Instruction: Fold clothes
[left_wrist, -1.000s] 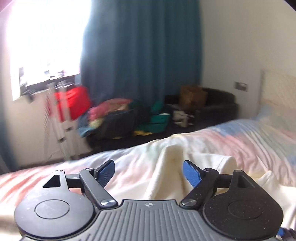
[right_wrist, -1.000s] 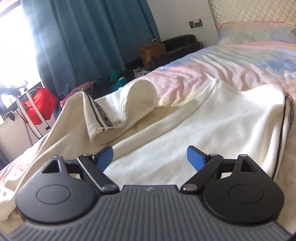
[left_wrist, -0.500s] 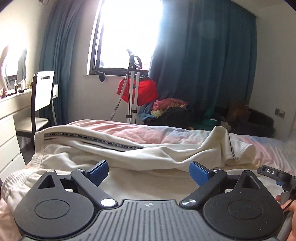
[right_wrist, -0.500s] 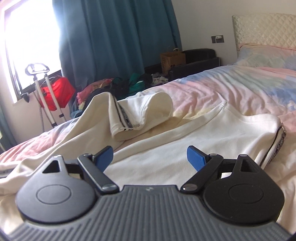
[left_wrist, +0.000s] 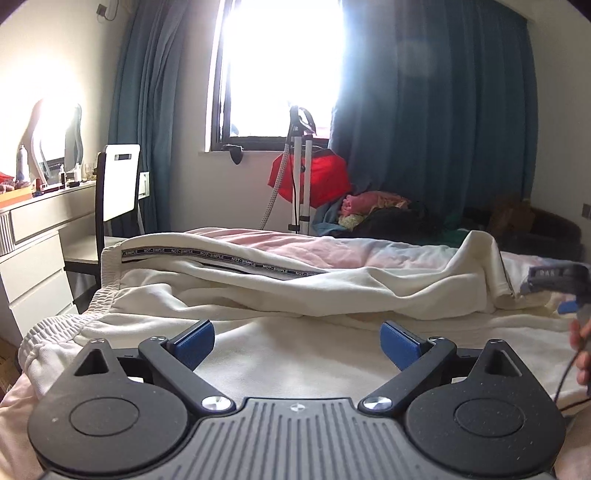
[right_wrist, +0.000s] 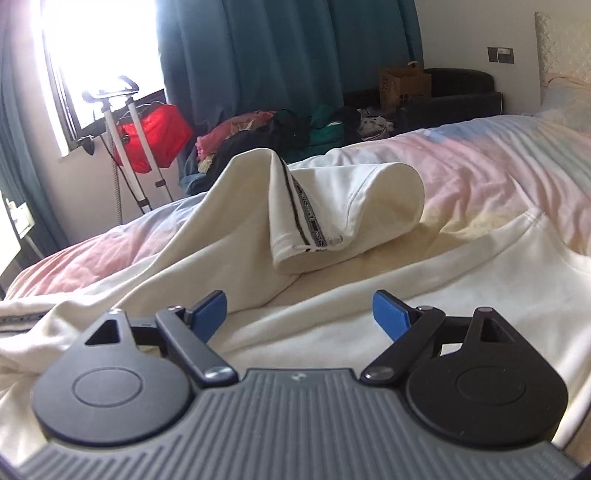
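Left tongs: spread wide, jaws just opened further, nothing between; cream trousers lying just ahead on bed, waistband at left, right tongs' tip at far right.

Right tongs: spread, empty; trousers just ahead, leg bunched up.
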